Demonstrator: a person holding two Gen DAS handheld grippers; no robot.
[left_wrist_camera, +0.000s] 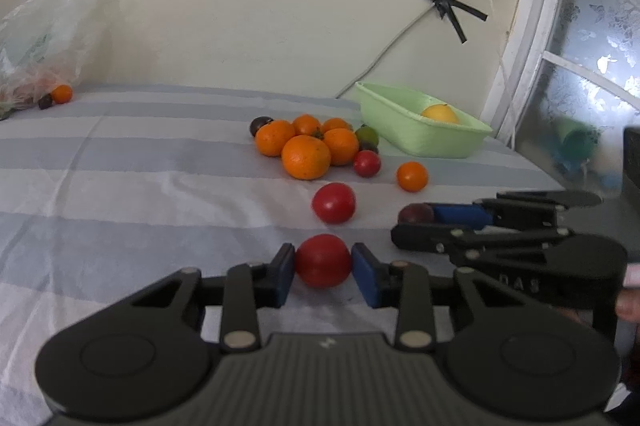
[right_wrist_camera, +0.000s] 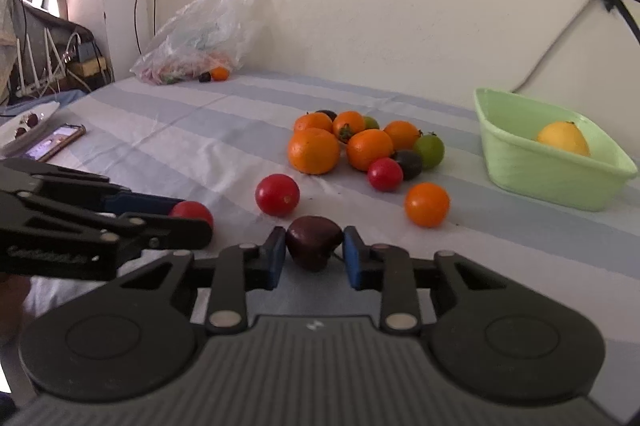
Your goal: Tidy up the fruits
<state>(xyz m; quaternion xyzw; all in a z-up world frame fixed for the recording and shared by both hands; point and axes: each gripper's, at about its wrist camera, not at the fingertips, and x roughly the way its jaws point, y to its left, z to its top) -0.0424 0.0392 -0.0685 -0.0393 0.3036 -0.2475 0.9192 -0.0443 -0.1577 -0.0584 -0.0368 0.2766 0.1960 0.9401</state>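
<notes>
A crinkled clear plastic bag (left_wrist_camera: 48, 38) slumps by the wall on the striped cloth worktop (left_wrist_camera: 140, 186). The left gripper (left_wrist_camera: 323, 266) has its blue-padded jaws clenched on a smooth, round red tomato (left_wrist_camera: 322, 260). Beyond lie another glossy tomato (left_wrist_camera: 333, 203) and a heap of dimpled oranges (left_wrist_camera: 306, 156). The right gripper (right_wrist_camera: 314, 251) grasps a dark, lumpy purple fruit (right_wrist_camera: 314, 243). Farthest right, a pale green plastic tub (left_wrist_camera: 420, 134) holds a yellow fruit (left_wrist_camera: 439, 114).

Soft daylight came through the frosted window (left_wrist_camera: 592, 38) right of the green basin (left_wrist_camera: 420, 130); edges curved, slightly blurred.
</notes>
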